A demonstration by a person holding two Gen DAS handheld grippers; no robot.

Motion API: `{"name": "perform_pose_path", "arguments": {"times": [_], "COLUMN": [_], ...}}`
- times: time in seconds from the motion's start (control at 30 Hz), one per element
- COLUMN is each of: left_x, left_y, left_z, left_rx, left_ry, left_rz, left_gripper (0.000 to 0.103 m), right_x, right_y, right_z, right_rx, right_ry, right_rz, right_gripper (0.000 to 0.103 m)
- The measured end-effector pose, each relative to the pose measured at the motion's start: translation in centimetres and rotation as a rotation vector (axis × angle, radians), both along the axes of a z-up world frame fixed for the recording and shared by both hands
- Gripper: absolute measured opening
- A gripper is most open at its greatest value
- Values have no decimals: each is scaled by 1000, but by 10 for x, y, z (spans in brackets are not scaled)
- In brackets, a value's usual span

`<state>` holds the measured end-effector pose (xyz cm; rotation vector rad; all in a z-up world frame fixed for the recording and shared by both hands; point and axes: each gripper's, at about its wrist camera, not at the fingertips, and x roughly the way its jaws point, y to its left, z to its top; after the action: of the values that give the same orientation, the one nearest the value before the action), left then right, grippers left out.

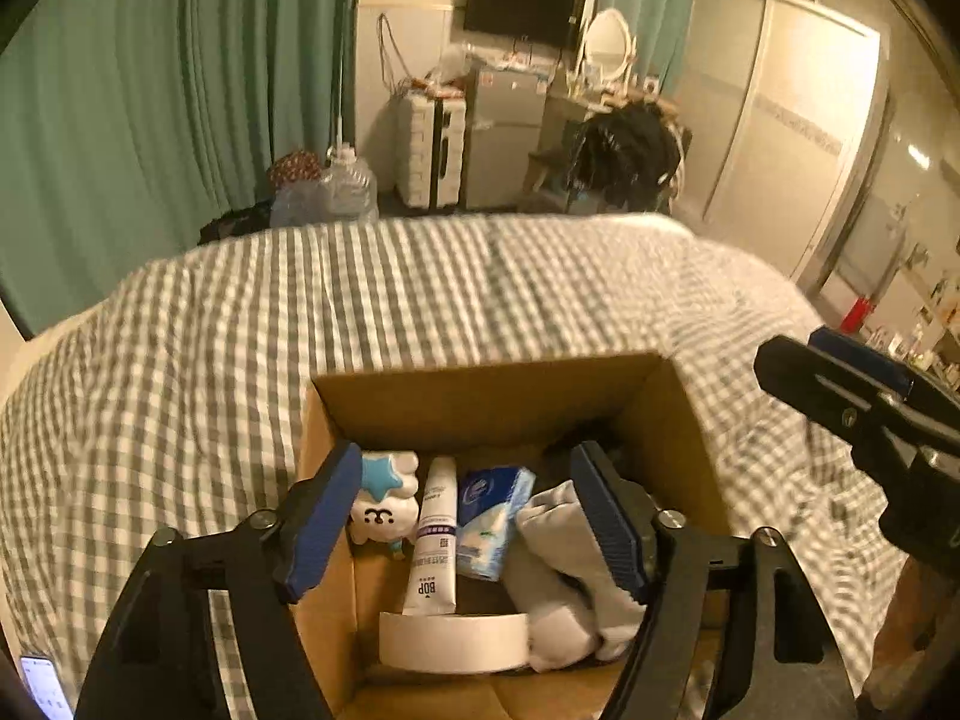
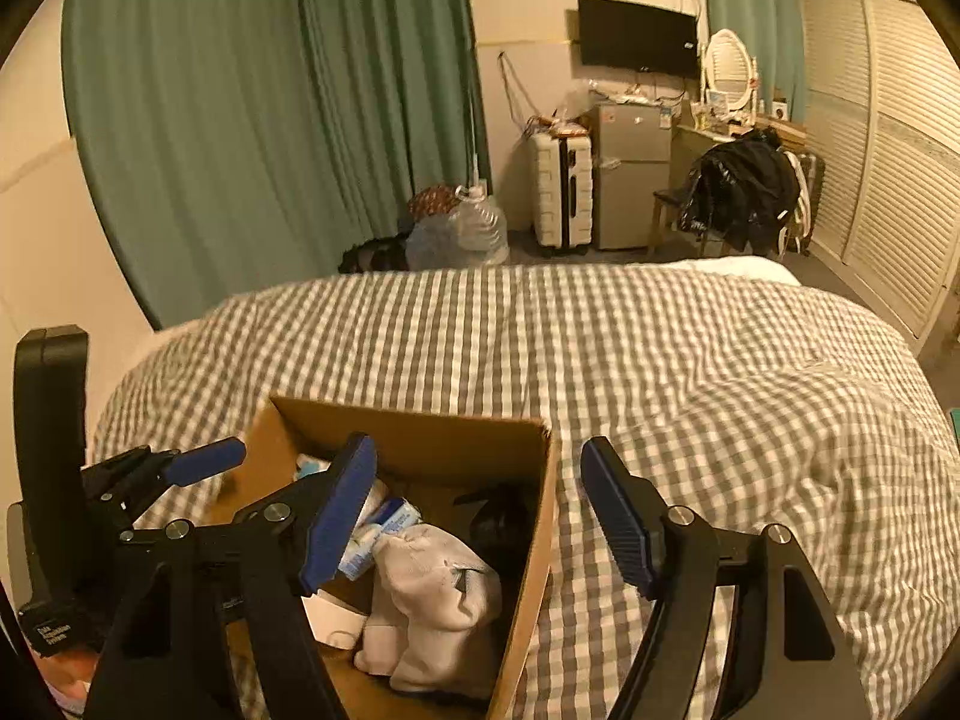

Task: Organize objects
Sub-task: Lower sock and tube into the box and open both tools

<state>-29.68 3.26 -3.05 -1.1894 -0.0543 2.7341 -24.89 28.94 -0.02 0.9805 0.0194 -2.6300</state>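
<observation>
Box [image 1: 480,396] brown cardboard, open-topped, holding socks [image 1: 564,546], tube [image 1: 433,540], tissues [image 1: 489,522]; left gripper [image 1: 474,525] and right gripper [image 2: 480,516] both released, empty.

Cardboard box [image 1: 672,420], open-topped, on the bed [image 1: 240,360] at its near edge. In the box, left to right: plush toy [image 1: 384,510]; tube [image 1: 433,540], lying near-to-far; tissue pack [image 1: 489,522]; socks [image 1: 570,576], bundled against the right wall. Tape roll [image 1: 453,642] nearest, before the tube. Beyond the bed's far edge: water jugs [image 2: 474,228] left, suitcase [image 2: 561,198] then fridge [image 2: 633,174] further right, chair [image 2: 741,198] rightmost. Monitor [image 2: 636,36] on the wall above the fridge.
</observation>
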Motion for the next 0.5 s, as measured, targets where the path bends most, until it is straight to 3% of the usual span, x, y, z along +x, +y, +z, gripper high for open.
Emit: {"name": "perform_pose_path", "arguments": {"times": [0.23,0.3,0.5], "left_x": [33,46,89], "left_y": [-4,-7,-16], "left_z": [65,81,127], "left_rx": [-13,-24,-24], "left_ry": [120,146,241], "left_rz": [5,3,18], "left_gripper": [82,94,99], "right_x": [41,53,94], "right_y": [3,5,10], "right_z": [63,82,131], "right_rx": [7,0,-10], "right_ry": [111,140,226], "right_rz": [-39,-51,-83], "right_gripper": [85,87,95]}}
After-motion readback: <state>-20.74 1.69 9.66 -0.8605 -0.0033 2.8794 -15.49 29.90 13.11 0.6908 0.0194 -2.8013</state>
